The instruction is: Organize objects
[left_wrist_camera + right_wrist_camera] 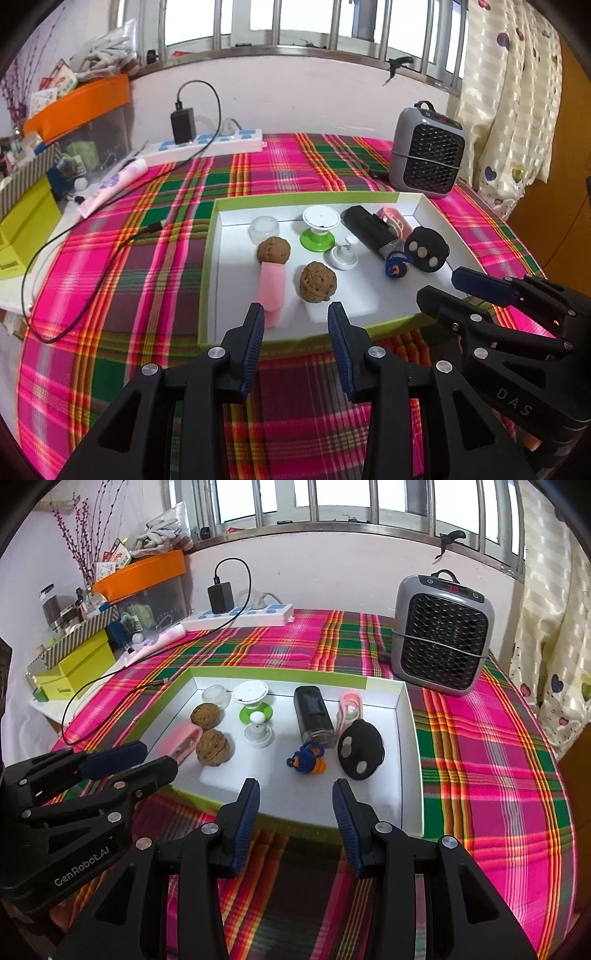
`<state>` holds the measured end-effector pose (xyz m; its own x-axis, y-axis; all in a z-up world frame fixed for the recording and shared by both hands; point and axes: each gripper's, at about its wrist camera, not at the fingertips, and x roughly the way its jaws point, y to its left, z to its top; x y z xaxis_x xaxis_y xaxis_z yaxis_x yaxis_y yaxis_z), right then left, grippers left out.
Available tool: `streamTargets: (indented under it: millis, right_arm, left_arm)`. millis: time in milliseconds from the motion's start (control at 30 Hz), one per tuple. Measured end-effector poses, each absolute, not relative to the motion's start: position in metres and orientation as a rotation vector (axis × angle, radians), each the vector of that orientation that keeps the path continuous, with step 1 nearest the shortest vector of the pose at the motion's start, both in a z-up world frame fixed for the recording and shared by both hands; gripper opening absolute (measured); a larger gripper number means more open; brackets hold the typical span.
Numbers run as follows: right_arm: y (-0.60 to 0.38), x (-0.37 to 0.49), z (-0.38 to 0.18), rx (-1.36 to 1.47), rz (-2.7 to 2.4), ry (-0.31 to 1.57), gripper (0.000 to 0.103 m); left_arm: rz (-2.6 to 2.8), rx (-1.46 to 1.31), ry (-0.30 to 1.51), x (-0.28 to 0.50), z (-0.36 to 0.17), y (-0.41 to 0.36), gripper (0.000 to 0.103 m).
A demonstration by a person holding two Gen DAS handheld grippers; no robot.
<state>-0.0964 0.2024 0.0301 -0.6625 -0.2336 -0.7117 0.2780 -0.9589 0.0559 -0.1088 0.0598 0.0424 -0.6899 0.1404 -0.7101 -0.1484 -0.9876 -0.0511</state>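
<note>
A white tray with a green rim [207, 280] [410, 738] lies on the plaid tablecloth. It holds two walnuts [317, 282] [213, 747], a pink clip [271, 288] [181, 742], a green and white stand [320, 229] [253, 701], a white knob [344, 254] [258, 731], a clear lid [264, 228] [216, 696], a black device [369, 229] [314, 712], a blue knitted toy [396, 266] [308, 762], a black round case [426, 249] [360, 749] and a pink holder [393, 219] [351, 705]. My left gripper [296, 319] [147, 758] is open and empty at the tray's near edge. My right gripper [296, 795] [441, 284] is open and empty beside it.
A grey fan heater [426, 151] [443, 635] stands at the back right. A white power strip [207, 142] [240, 616] with a black charger and cable lies at the back. Boxes and an orange-lidded bin [85, 103] [144, 572] crowd the left. A curtain [513, 92] hangs at the right.
</note>
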Motion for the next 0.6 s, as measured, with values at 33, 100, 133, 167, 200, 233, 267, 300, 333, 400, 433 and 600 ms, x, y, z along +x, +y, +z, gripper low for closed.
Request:
streamTargets:
  millis: [33,100,133,167,200,233,267,300,333,400,433,600]
  right_arm:
    - [0.202,-0.095,0.031,1.113,-2.635,0.085,0.042]
    - [0.202,-0.091,0.032,1.109,-2.639,0.088,0.042]
    - [0.202,-0.089,0.033,1.107,-2.642,0.088,0.042]
    - [0.202,-0.087,0.034,1.1,-2.644,0.086,0.042]
    - [0.202,-0.085,0.035,1.095,-2.646,0.089,0.042]
    - [0.202,-0.083,0.035,1.091,-2.651,0.095,0.042]
    - [0.201,-0.08,0.036,1.084,-2.659,0.103,0.042]
    - [0.201,-0.078,0.037,1.08,-2.663,0.107,0.042]
    - [0.202,-0.076,0.038,1.076,-2.667,0.105,0.042]
    - [0.203,-0.072,0.04,1.068,-2.672,0.086,0.042]
    - [0.203,-0.07,0.041,1.064,-2.677,0.083,0.042]
    - [0.203,-0.059,0.042,1.061,-2.691,0.079,0.042]
  left_arm:
    - [2.755,-1.155,0.017,-0.107,0.043,0.06,0.034]
    - [2.757,-1.147,0.014,-0.103,0.043,0.059,0.034]
    - [2.76,-1.145,0.014,-0.102,0.044,0.059,0.034]
    - [2.763,-1.143,0.013,-0.1,0.045,0.059,0.034]
    - [2.762,-1.14,0.012,-0.099,0.045,0.059,0.034]
    - [2.762,-1.139,0.009,-0.097,0.045,0.059,0.034]
    - [2.765,-1.137,0.008,-0.095,0.046,0.059,0.034]
    - [2.767,-1.131,0.007,-0.093,0.046,0.059,0.034]
    - [2.764,-1.129,0.007,-0.09,0.047,0.058,0.034]
    - [2.768,-1.124,0.002,-0.087,0.048,0.058,0.034]
    - [2.771,-1.116,0.005,-0.084,0.049,0.058,0.034]
    - [2.78,-1.108,0.005,-0.073,0.049,0.058,0.034]
